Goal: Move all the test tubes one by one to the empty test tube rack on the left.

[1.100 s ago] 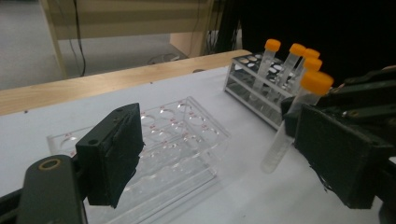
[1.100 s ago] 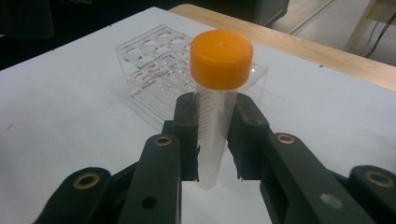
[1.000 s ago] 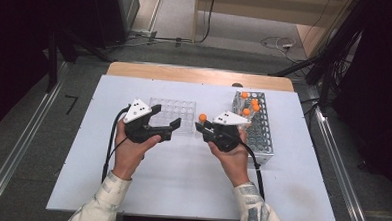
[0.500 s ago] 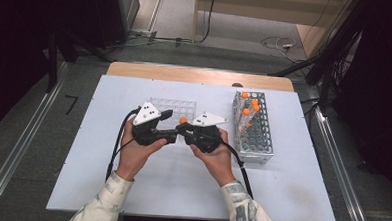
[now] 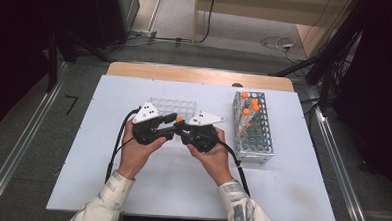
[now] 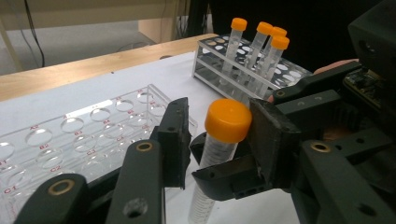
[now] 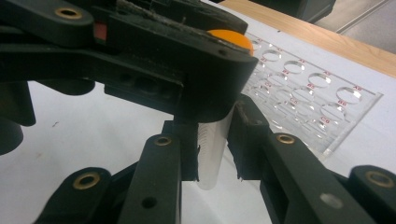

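Observation:
A clear tube with an orange cap [image 5: 179,120] stands upright between the two grippers at the table's centre. My right gripper [image 5: 181,129] is shut on its clear body [image 7: 212,156], as the right gripper view shows with both pads [image 7: 187,154] against the plastic. My left gripper [image 5: 171,121] faces it from the left, and its jaws have just been closing around the orange cap [image 6: 227,120]. In the left gripper view one pad [image 6: 266,135] touches the cap, while a narrow gap remains at the other pad [image 6: 175,140].
A clear plastic rack [image 5: 174,108] with empty round holes lies just behind the grippers. A metal wire rack [image 5: 255,150] at the right holds several orange-capped tubes [image 6: 261,51]. A wooden strip [image 5: 195,74] runs along the white table's far edge.
Both hands came together at the table's centre, the right one carrying the tube to the left. The left gripper's jaws narrowed from wide open to close around the cap.

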### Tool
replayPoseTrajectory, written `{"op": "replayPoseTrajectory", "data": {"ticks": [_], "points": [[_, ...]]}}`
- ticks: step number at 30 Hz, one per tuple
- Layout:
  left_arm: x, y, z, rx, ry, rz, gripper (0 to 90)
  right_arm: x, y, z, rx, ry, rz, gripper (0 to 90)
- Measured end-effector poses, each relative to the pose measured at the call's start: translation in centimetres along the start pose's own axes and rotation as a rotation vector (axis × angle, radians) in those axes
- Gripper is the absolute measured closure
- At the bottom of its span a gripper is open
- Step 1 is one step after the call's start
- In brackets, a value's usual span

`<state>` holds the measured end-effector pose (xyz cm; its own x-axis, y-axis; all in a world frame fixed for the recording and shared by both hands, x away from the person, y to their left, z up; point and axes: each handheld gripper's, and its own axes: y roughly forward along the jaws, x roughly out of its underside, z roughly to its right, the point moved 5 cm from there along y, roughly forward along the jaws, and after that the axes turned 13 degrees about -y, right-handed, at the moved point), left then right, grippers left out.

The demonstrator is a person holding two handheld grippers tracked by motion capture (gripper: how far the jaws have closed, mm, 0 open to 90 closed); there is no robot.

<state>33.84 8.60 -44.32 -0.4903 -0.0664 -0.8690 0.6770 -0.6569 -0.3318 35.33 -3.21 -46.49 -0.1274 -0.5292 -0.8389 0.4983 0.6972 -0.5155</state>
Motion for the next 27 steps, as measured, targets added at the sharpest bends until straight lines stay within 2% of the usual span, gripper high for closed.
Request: {"op": "replayPoseTrajectory", "data": {"ticks": [13, 23, 27], "points": [[0.11, 0.04, -0.13, 0.004, 0.004, -0.013, 70.0, -0.32, 0.22, -0.26, -0.004, -0.006, -0.002, 72.0], [0.03, 0.03, -0.26, -0.006, -0.004, -0.009, 70.7, -0.29, 0.25, -0.26, -0.007, 0.006, 0.002, 71.7], [-0.04, -0.01, -0.37, -0.015, -0.006, -0.003, 70.7, -0.30, 0.17, -0.11, -0.006, 0.015, 0.006, 67.7]]}}
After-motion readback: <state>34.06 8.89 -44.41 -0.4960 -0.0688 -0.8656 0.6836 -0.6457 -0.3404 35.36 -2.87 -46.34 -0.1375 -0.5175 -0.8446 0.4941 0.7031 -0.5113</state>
